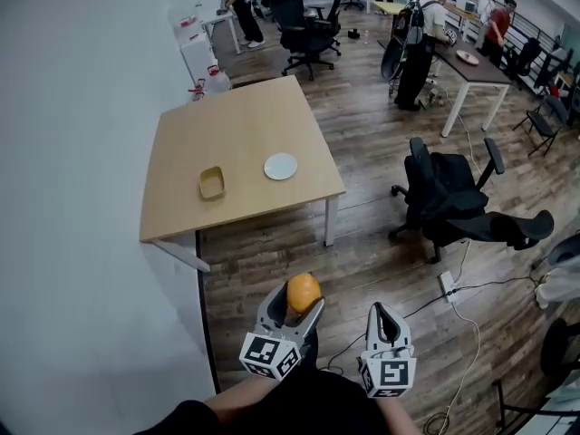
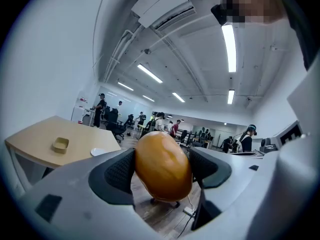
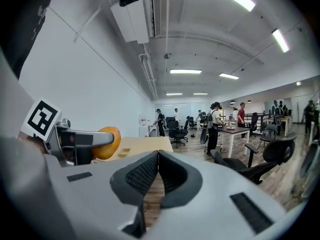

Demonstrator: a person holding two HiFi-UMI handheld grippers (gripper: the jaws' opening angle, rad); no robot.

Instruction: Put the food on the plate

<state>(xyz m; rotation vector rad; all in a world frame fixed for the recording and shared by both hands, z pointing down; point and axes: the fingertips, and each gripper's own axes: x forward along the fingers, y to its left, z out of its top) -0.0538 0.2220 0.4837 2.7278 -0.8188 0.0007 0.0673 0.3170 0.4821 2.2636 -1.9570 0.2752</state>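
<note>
My left gripper (image 1: 300, 304) is shut on an orange, egg-shaped piece of food (image 1: 303, 292), held over the wood floor well short of the table. In the left gripper view the food (image 2: 163, 165) fills the gap between both pads. My right gripper (image 1: 383, 323) hangs beside it, shut with nothing between its pads (image 3: 158, 176); the food (image 3: 106, 142) shows at the left of the right gripper view. On the wooden table (image 1: 240, 126) ahead lie a small white plate (image 1: 280, 166) and a small tan dish (image 1: 212, 182).
A black office chair (image 1: 453, 202) stands right of the table. A white wall (image 1: 72, 152) runs along the left. Cables and a power strip (image 1: 449, 285) lie on the floor at right. People, desks and more chairs fill the far room.
</note>
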